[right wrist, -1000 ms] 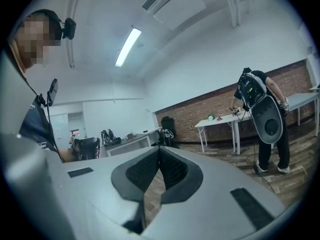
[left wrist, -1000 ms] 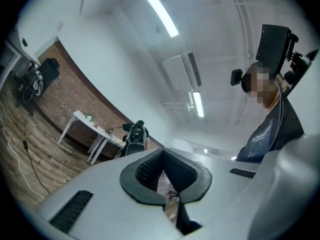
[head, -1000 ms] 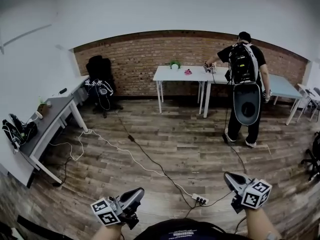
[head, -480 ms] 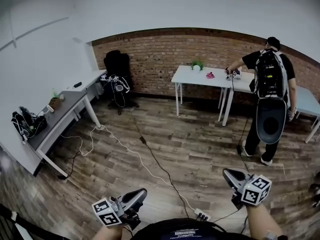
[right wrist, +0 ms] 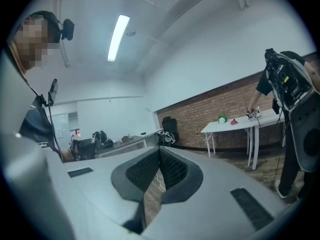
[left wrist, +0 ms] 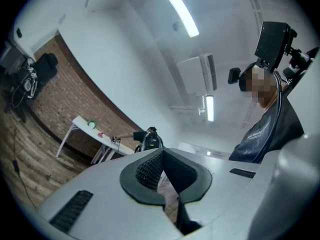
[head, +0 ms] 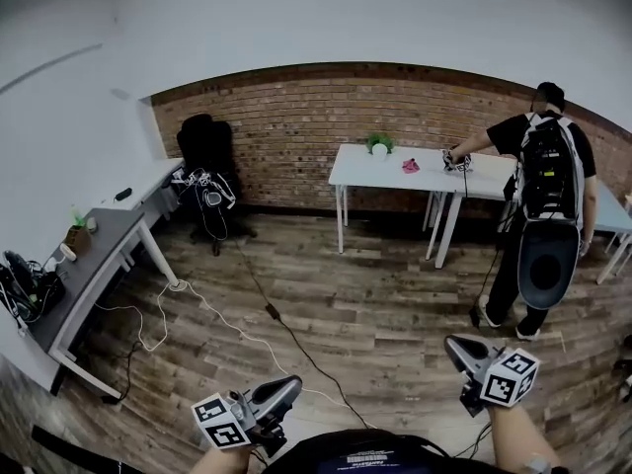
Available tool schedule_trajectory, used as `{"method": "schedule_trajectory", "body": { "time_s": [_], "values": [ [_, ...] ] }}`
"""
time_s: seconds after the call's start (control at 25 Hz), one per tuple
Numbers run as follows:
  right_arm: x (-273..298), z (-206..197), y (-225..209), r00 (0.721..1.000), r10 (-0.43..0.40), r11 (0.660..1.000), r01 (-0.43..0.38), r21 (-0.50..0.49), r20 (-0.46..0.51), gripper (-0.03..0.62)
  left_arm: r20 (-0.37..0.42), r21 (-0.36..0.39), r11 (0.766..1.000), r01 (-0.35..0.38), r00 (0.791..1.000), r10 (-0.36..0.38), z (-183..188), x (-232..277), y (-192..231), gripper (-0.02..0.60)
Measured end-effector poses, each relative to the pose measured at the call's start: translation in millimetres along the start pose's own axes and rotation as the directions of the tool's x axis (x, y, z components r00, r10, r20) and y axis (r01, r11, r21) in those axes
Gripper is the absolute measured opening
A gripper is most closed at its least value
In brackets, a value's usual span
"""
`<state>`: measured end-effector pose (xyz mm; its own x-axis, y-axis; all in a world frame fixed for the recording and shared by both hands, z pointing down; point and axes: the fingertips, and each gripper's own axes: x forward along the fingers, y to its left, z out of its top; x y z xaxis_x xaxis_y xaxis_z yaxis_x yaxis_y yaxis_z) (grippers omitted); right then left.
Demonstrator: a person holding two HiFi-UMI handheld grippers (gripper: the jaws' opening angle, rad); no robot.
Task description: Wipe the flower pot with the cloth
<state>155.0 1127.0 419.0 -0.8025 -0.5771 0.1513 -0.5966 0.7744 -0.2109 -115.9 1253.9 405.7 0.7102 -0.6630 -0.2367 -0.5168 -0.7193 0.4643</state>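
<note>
A small white flower pot with a green plant stands on a white table by the far brick wall, and a pink cloth lies just right of it. Both are far across the floor from me. My left gripper and right gripper are held low at the bottom of the head view, both shut and empty. The left gripper view shows the pot and cloth tiny in the distance. The right gripper view shows the pot and cloth likewise.
A person with a backpack stands at the table's right end, one hand on a gadget lying on it. Cables trail over the wooden floor. A grey desk lines the left wall, with a black chair beyond it.
The head view has advanced over the floor: the power strip near my feet has dropped out of view, and the table and the person look nearer. Both grippers stay shut, low in the view.
</note>
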Motion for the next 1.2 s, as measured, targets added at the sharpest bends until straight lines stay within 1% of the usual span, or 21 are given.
{"method": "schedule_trajectory", "body": {
  "time_s": [0.12,0.16,0.24,0.32,0.48,0.72,0.8,0.92,1.04,1.2],
  "values": [
    [51.8,21.4,-5.1,0.999,-0.031,0.999,0.031,-0.007,0.024,0.0,-0.039,0.048,0.998,0.051,0.998,-0.049,42.4,7.8,51.6,0.002],
    [68.5,27.3,-7.2,0.999,-0.029,1.0,0.03,-0.008,0.027,0.0,-0.037,0.054,0.997,0.055,0.998,-0.053,55.7,12.6,69.6,0.002],
    [93.8,31.4,-8.5,1.0,-0.014,1.0,0.014,-0.018,0.009,0.0,-0.018,0.042,0.997,0.058,0.998,-0.057,73.7,23.6,97.4,0.002],
    [106.8,31.2,-14.6,1.0,-0.019,0.999,0.019,-0.033,-0.01,0.0,-0.012,0.022,0.997,0.07,0.997,-0.07,76.9,33.7,114.3,0.002],
    [128.5,42.3,-45.9,0.999,-0.048,0.999,0.048,-0.003,0.008,0.0,-0.054,-0.017,0.996,0.084,0.995,-0.085,68.0,53.2,143.9,0.002],
    [172.5,44.7,-88.8,1.0,-0.02,1.0,0.02,0.001,-0.008,0.0,-0.053,-0.036,0.999,0.035,0.998,-0.037,72.9,76.7,191.3,0.002],
    [185.6,46.9,-113.8,1.0,-0.003,1.0,0.003,-0.001,-0.015,0.0,-0.059,-0.018,1.0,0.018,0.998,-0.019,72.9,96.1,203.3,0.002],
    [207.6,60.0,-164.4,0.999,0.053,0.999,-0.053,-0.003,-0.005,0.0,-0.042,0.02,1.0,-0.023,0.999,0.023,74.9,138.7,224.2,0.002],
    [220.4,86.8,-229.1,0.995,0.102,0.995,-0.102,-0.015,-0.009,0.0,0.011,0.014,0.998,-0.063,0.998,0.063,80.1,206.4,240.8,0.002],
    [220.5,116.9,-307.1,0.989,0.145,0.987,-0.146,-0.065,-0.025,0.0,0.014,0.046,0.997,-0.056,0.998,0.055,80.0,301.7,247.4,0.002]
  ]
}}
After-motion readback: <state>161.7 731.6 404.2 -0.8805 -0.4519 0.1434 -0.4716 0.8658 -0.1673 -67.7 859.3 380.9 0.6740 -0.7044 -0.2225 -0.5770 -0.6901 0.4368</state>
